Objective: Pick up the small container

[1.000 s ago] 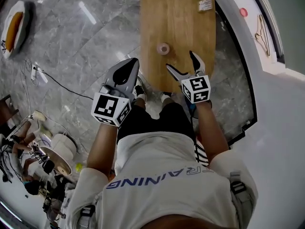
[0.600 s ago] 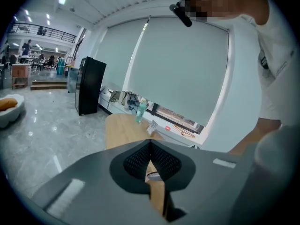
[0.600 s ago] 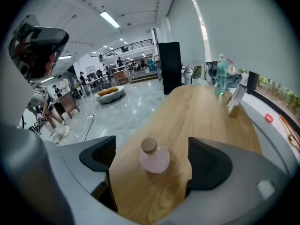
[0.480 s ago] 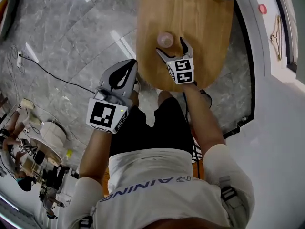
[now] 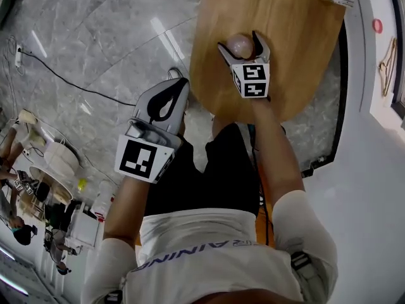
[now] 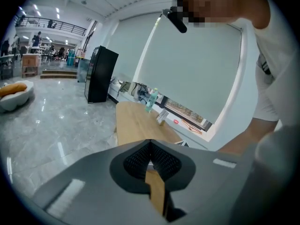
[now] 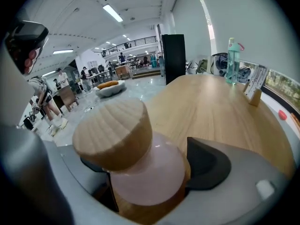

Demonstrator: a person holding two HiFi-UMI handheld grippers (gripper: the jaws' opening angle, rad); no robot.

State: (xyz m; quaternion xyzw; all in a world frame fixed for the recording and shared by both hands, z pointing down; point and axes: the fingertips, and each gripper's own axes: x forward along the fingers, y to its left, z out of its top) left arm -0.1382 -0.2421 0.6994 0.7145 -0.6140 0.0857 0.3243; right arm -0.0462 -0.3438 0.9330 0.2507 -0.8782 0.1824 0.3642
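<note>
Two tools — right tool (image 5: 240, 41) pinching the small container (image 7: 140, 165), left tool (image 5: 178, 87) pressed together.

The small container (image 7: 150, 172) has a frosted pale-pink body and a light wooden lid with fine grain lines. The table (image 5: 297, 56) is honey-coloured wood with straight grain. The right gripper (image 5: 239, 41) is grey with black pads, and its cube (image 5: 251, 81) carries black-and-white square markers. Beside the table, the floor (image 5: 95, 43) is white-veined grey marble.
</note>
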